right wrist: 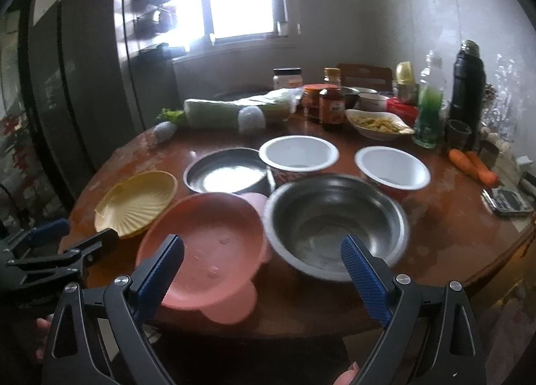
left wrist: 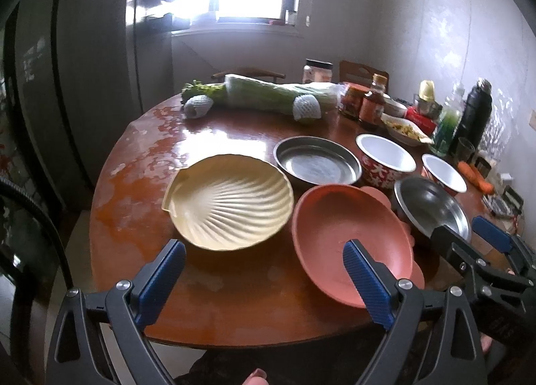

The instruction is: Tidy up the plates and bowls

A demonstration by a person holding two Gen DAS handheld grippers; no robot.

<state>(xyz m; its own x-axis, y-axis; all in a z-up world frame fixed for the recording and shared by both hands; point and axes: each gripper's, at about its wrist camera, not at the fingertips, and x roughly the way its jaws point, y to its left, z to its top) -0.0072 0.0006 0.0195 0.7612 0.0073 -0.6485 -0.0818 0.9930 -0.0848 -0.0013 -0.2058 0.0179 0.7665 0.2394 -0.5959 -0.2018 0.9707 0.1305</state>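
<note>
On the round wooden table (left wrist: 140, 184) lie a cream shell-shaped plate (left wrist: 231, 205), a salmon plastic plate (left wrist: 335, 227), a flat steel dish (left wrist: 316, 164), a deep steel bowl (right wrist: 335, 220) and two white-lined red bowls (right wrist: 298, 153) (right wrist: 392, 167). My left gripper (left wrist: 264, 271) is open near the table's front edge, between the cream and salmon plates, holding nothing. My right gripper (right wrist: 263, 266) is open too, its fingers straddling the salmon plate (right wrist: 204, 244) and the steel bowl's near rim without touching. The right gripper (left wrist: 469, 234) also shows in the left wrist view by the steel bowl (left wrist: 432, 207).
At the back lie wrapped celery (left wrist: 268, 97), sauce jars (left wrist: 372, 107), a dish of food (right wrist: 375, 123), a green bottle (right wrist: 428, 117), a black flask (right wrist: 467, 83), carrots (right wrist: 472, 164) and a phone-like device (right wrist: 509, 200). A dark fridge (left wrist: 67, 66) stands on the left.
</note>
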